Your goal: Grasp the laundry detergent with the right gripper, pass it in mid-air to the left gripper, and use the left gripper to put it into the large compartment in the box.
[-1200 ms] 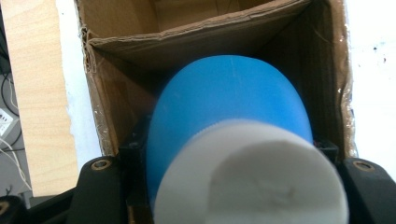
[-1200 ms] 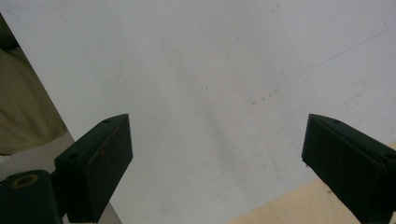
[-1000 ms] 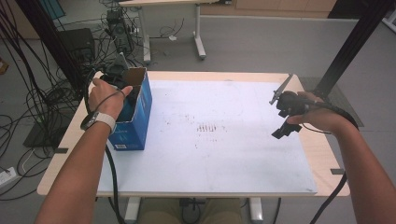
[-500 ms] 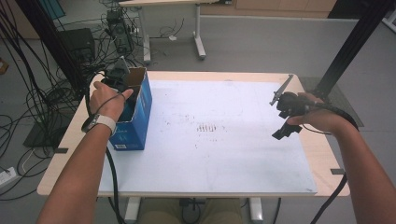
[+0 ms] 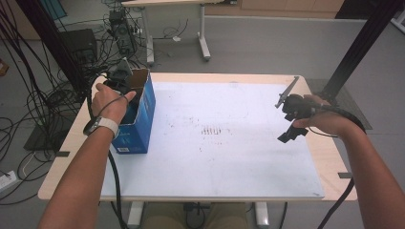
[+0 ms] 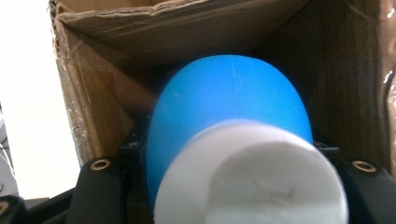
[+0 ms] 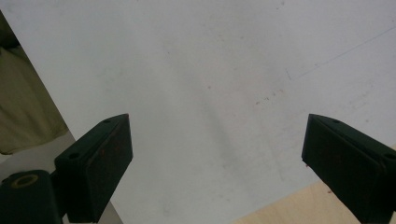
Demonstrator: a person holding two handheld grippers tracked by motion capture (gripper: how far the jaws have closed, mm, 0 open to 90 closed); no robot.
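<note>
A blue-sided cardboard box [image 5: 143, 114] stands open at the table's left edge. My left gripper [image 5: 125, 83] reaches into its top. In the left gripper view the left gripper [image 6: 231, 186] is shut on a rounded blue object with a white end [image 6: 229, 102], held inside the brown box walls [image 6: 187, 32]. My right gripper [image 5: 289, 128] hovers over the right side of the white mat [image 5: 215, 152]. In the right gripper view the right gripper [image 7: 219, 154] stands open, with nothing between its black jaws and the bare mat [image 7: 210, 70] beneath.
The wooden table's rim [image 5: 334, 157] shows beyond the mat's right edge. Faint marks [image 5: 212, 130] dot the mat's middle. Cables and equipment [image 5: 119, 28] lie on the floor behind the table's left side. A dark post [image 5: 358, 47] rises at back right.
</note>
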